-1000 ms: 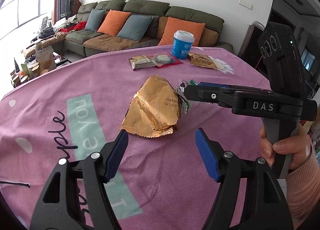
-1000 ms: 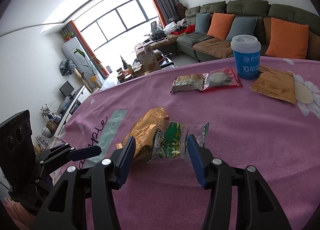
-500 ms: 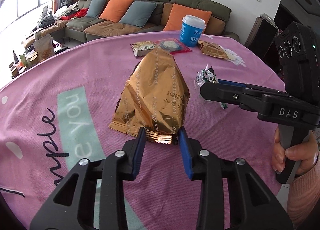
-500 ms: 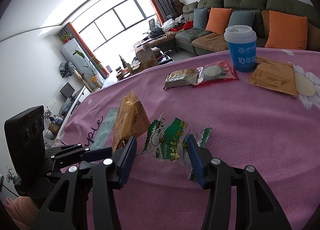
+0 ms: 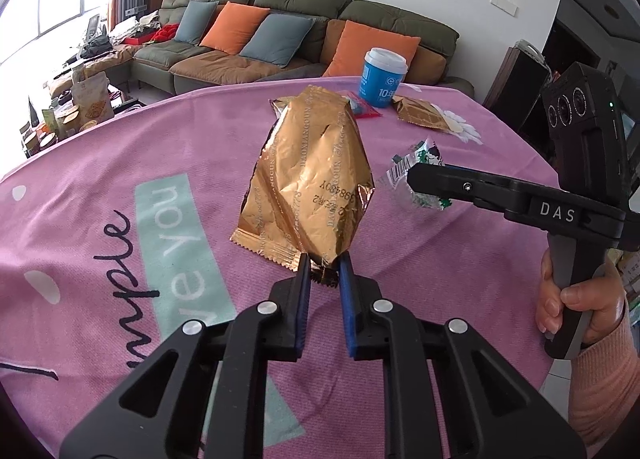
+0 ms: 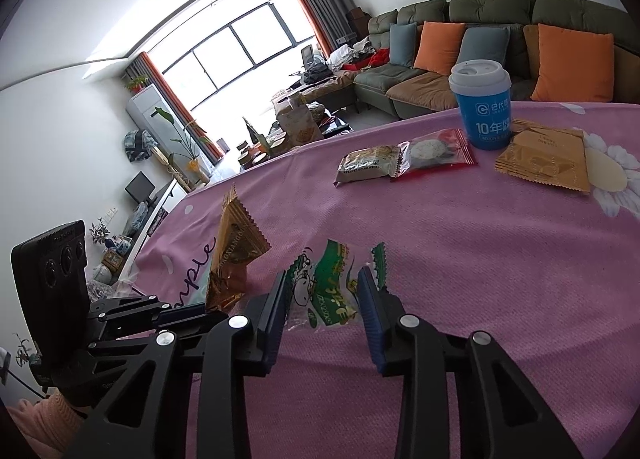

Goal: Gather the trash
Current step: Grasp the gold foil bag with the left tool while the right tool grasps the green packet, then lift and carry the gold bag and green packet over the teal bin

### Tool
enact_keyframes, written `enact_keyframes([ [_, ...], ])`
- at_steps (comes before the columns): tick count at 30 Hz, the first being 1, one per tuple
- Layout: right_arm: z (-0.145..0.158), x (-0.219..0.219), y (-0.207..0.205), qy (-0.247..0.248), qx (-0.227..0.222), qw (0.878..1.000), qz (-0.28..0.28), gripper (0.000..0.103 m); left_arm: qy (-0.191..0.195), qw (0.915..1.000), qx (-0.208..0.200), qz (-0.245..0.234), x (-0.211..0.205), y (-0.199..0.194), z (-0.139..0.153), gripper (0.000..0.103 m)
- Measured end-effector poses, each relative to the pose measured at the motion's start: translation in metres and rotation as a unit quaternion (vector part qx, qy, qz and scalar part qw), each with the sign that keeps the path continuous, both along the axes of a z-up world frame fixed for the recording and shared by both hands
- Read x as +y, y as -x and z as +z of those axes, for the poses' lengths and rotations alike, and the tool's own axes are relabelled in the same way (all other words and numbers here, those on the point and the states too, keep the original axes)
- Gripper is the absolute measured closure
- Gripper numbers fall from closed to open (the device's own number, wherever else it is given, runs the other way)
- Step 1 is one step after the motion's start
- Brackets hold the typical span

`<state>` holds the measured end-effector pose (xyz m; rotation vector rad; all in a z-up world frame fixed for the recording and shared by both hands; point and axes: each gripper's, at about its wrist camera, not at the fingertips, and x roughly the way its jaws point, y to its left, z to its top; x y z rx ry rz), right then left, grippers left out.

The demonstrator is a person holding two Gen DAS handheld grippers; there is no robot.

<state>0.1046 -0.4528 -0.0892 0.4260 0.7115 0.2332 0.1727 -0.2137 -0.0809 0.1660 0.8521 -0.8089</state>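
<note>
- The left gripper point(image 5: 323, 273) is pinching the serrated bottom corner of the gold wrapper point(image 5: 310, 183), its blue pads point(image 5: 347, 299) drawn close together on the crimped seam.
- The gold wrapper is standing up from that pinch, its long axis running up and away from the jaws toward the sofa point(image 5: 288, 31), and most of it is hanging clear above the pink tablecloth point(image 5: 120, 187).
- The right gripper point(image 6: 322, 291) is straddling the green-and-white wrapper point(image 6: 324, 287); the packet is sitting crosswise between the pads and looking lifted off the cloth, so I judge the jaws to be gripping it, though a visible gap between them leaves this less than sure.
- In the left wrist view the right gripper is lying just right of the gold wrapper, level and pointing left, with the person's right hand point(image 5: 576, 311) wrapped round its handle.
- The two held packets are sitting close side by side, so carrying them off probably calls for keeping the grippers from knocking.
- Farther off, a beige snack packet point(image 6: 366, 167), a red-edged packet point(image 6: 436, 151), a flat gold packet point(image 6: 548, 161) and a blue cup point(image 6: 484, 107) are waiting on the cloth.
</note>
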Motion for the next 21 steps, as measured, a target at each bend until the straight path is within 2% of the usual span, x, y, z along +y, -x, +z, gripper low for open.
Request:
enact_keyframes([
  [10, 0.014, 0.023, 0.004, -0.010, -0.023, 0.999, 0.028, 0.070, 0.020, 0.9996, -0.014, 0.013, 0.038, 0.019, 0.017, 0.089],
  [21, 0.018, 0.062, 0.003, -0.025, -0.034, 0.997, 0.069, 0.070, 0.035, 0.9981, -0.016, 0.048, 0.105, 0.038, 0.027, 0.089],
])
